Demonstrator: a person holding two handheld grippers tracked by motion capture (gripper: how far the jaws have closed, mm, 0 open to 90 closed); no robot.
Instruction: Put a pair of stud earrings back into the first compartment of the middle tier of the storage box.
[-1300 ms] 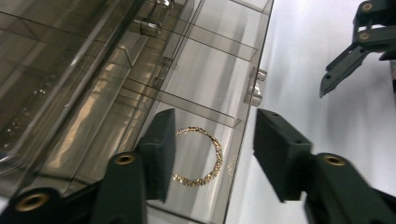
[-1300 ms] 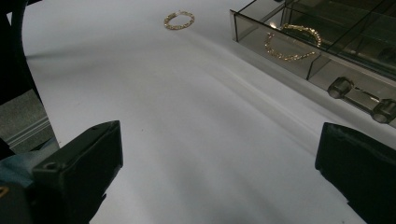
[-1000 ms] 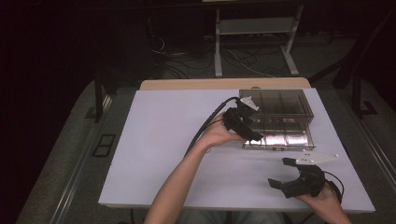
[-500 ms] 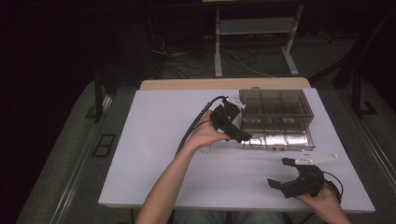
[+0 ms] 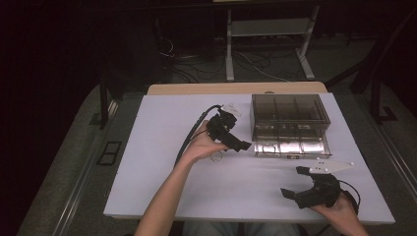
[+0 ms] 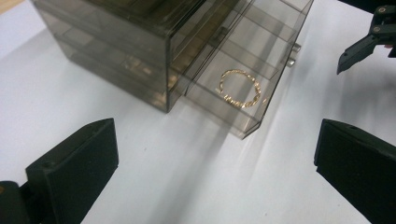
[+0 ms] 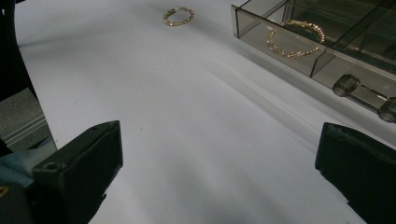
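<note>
The bottom drawer (image 6: 243, 88) of the smoky clear-plastic organiser (image 5: 287, 123) stands pulled out toward the person, evidently so jewellery can go in, and one thin gold hoop (image 6: 239, 88) already lies flat in its end compartment. A second gold hoop (image 7: 178, 16) lies on the white table (image 5: 162, 162), just beside the left gripper (image 5: 236, 142), whose jaws have just been opening and now stand wide with nothing between them. The right gripper (image 5: 307, 194) waits near the table's front edge, jaws likewise spread and empty.
</note>
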